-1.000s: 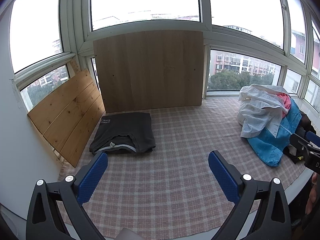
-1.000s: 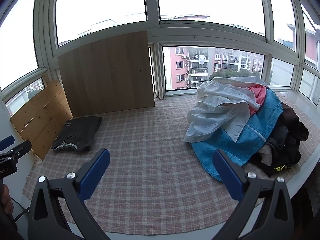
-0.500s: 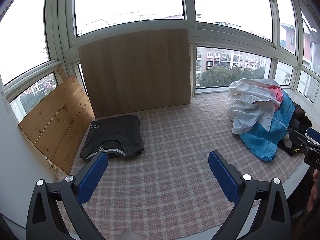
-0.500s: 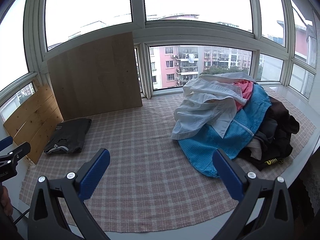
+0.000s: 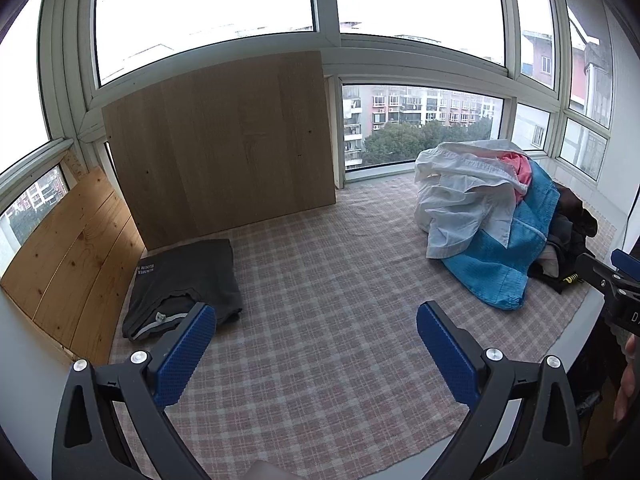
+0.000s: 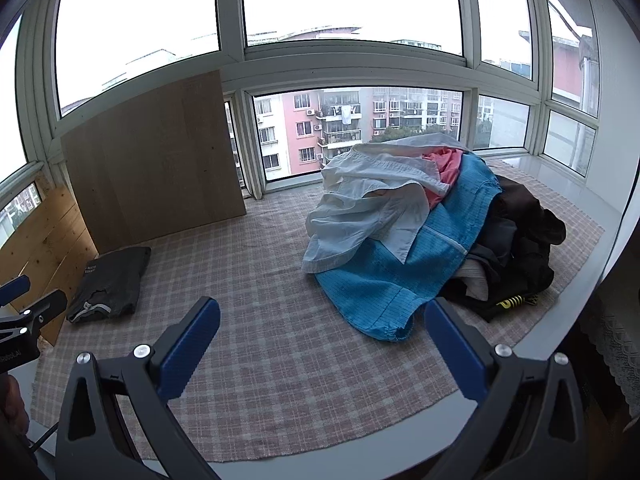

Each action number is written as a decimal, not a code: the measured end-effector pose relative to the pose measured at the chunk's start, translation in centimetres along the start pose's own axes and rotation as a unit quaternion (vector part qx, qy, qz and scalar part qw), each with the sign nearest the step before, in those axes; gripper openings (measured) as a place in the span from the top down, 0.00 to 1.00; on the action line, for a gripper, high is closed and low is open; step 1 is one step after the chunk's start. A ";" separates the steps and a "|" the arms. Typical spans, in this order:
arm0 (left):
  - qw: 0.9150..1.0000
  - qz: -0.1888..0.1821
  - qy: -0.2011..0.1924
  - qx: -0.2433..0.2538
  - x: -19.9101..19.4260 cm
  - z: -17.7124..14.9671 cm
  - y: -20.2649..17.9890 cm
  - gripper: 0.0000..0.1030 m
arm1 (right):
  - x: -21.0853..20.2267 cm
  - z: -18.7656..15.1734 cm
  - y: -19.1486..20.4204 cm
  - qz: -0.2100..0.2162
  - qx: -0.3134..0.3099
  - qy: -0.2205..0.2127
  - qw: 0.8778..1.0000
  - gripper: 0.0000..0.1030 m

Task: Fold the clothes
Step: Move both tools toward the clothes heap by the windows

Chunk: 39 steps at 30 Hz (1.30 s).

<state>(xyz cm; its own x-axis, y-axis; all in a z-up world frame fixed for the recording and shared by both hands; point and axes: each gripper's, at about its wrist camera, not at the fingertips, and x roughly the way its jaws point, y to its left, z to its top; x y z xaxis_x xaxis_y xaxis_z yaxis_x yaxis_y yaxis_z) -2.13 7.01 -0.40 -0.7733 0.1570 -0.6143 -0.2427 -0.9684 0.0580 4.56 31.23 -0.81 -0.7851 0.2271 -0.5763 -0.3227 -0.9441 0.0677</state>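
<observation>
A heap of unfolded clothes lies at the right of the checked cloth (image 5: 328, 280): a white shirt (image 6: 360, 208) on top, a pink garment (image 6: 442, 176), a blue garment (image 6: 404, 276) and dark clothes (image 6: 520, 240). The white shirt (image 5: 464, 196) and blue garment (image 5: 500, 268) also show in the left wrist view. A folded dark grey garment (image 5: 188, 280) lies at the left; it also shows in the right wrist view (image 6: 110, 280). My left gripper (image 5: 316, 320) is open and empty above the cloth's front. My right gripper (image 6: 322, 316) is open and empty, short of the blue garment's hem.
A large wooden board (image 5: 224, 148) leans against the back window. A pine plank panel (image 5: 68, 256) leans at the left wall. White sill edges (image 6: 560, 332) border the cloth at the right and front. Windows surround the platform.
Both grippers have swung to the right and drawn back a little. The clothes heap now sits nearer the middle of both views. Nothing was taken hold of.
</observation>
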 end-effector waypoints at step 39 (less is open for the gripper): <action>0.996 -0.075 0.004 0.049 4.2 3.6 -11.3 0.02 | 1.4 2.4 -8.2 -0.061 0.013 -0.001 0.998 0.00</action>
<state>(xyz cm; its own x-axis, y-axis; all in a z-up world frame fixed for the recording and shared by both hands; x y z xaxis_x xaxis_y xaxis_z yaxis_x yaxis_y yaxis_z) -4.72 19.29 -0.78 -0.7200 0.2962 -0.6276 -0.4114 -0.9105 0.0422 4.83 39.84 -0.24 -0.7399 0.3405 -0.5802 -0.4294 -0.9029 0.0178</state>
